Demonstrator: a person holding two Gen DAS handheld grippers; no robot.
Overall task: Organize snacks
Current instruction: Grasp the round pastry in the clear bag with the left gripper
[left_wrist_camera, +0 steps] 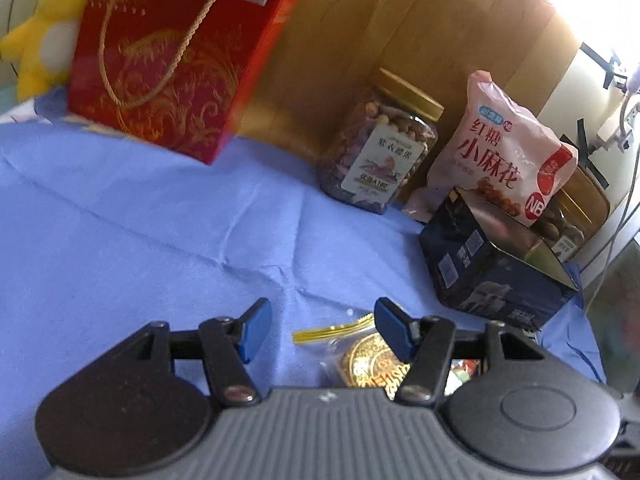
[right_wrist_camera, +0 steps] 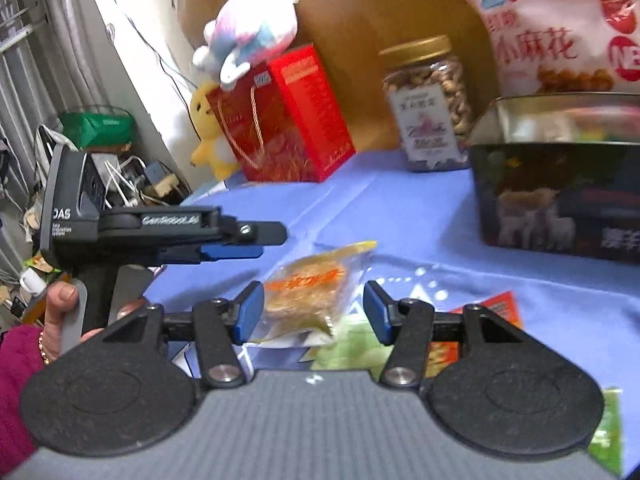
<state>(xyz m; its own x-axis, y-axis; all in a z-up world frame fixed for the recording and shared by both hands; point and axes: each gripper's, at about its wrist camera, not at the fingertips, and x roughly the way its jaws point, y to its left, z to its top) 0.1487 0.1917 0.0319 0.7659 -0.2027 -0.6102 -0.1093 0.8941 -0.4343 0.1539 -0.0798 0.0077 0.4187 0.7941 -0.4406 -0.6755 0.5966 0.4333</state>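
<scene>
My left gripper (left_wrist_camera: pixel 324 330) hangs open low over the blue cloth (left_wrist_camera: pixel 120 220). A clear packet with a gold round pastry (left_wrist_camera: pixel 368 356) lies under its right finger, not pinched. My right gripper (right_wrist_camera: pixel 314 312) is open too. A clear packet with orange print (right_wrist_camera: pixel 308 292) lies on the cloth between and just beyond its pads, with no visible squeeze. In the right wrist view the left gripper (right_wrist_camera: pixel 256 242) shows side-on at the left, held by a hand (right_wrist_camera: pixel 60 308). An open dark tin box (left_wrist_camera: pixel 500 264) (right_wrist_camera: pixel 560 184) stands at the right.
Against the wooden back stand a red gift bag (left_wrist_camera: pixel 172 68) (right_wrist_camera: pixel 288 120), a gold-lidded jar of nuts (left_wrist_camera: pixel 380 152) (right_wrist_camera: pixel 430 108) and a pink snack bag (left_wrist_camera: pixel 496 152) (right_wrist_camera: pixel 560 28). Green (right_wrist_camera: pixel 352 350) and orange (right_wrist_camera: pixel 496 308) packets lie under my right gripper. Plush toys (right_wrist_camera: pixel 248 32) sit by the gift bag.
</scene>
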